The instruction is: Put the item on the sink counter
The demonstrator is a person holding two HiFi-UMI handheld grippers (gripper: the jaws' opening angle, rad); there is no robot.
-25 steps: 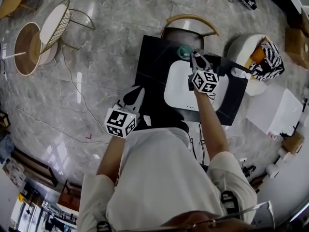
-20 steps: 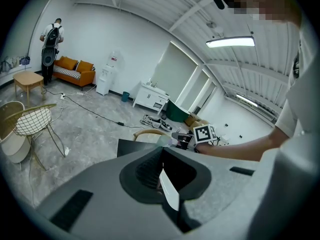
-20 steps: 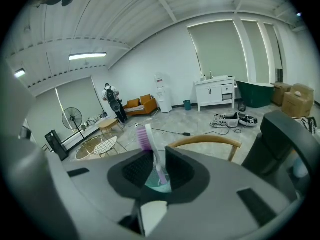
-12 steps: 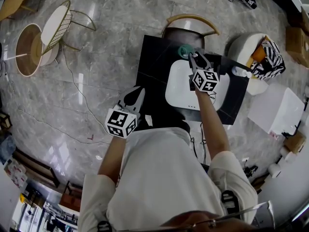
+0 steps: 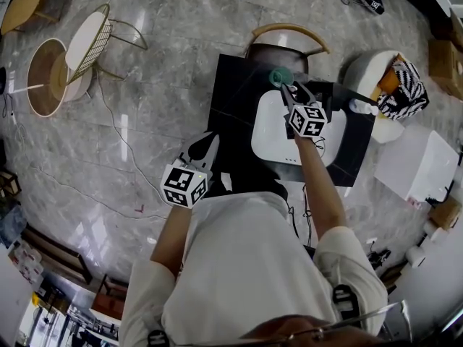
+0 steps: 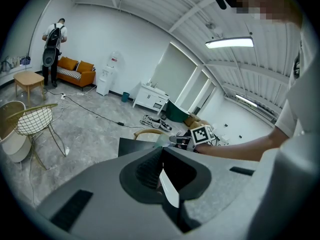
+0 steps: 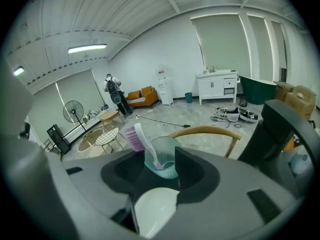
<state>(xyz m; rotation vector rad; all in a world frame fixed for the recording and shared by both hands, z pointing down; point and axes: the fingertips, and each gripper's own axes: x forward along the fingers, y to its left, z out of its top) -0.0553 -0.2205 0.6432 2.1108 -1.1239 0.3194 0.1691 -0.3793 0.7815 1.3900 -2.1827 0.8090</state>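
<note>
Low and left in the head view, close to the person's white shirt (image 5: 239, 266), the left claw (image 5: 207, 142) is shut tight beside the left edge of the black counter (image 5: 231, 85). Higher up in the middle, the right claw (image 5: 296, 87) reaches over the white sink (image 5: 271, 132). Its jaws have just been opening and now stand wide, one on each side of the green glass cup (image 5: 281, 76), not squeezing it. The cup stands on the counter just behind the sink with a purple toothbrush (image 7: 134, 135) in it, and a wooden chair (image 5: 289, 29) is past it.
</note>
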